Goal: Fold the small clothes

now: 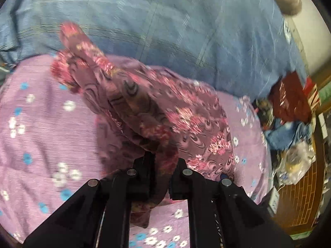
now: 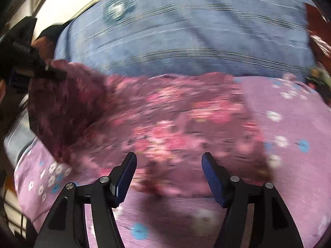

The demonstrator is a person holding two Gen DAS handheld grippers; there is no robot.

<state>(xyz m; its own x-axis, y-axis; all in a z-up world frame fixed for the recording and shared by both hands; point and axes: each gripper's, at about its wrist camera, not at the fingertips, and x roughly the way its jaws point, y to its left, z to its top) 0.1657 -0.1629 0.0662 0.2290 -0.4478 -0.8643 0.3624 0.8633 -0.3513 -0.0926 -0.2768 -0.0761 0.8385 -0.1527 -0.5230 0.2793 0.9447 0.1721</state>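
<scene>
Two tongs: left tongs (image 1: 159, 177) clamped on garment (image 1: 157, 111), lifting its corner off the bed (image 1: 41, 136); right tongs (image 2: 168, 177) wide apart, empty. Risk: one-point hold, cloth bunches or slips.

Garment (image 2: 165, 124) print smeared by blur; bedside clutter (image 1: 289, 136) indistinct.

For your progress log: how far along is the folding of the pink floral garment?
Early stage. Done: nothing looks neatly folded. In hand: the left claw is shut on the pink floral garment, one edge lifted off the lilac flowered sheet. The right claw is open above the cloth. Left: laying that edge over and flattening it.
</scene>
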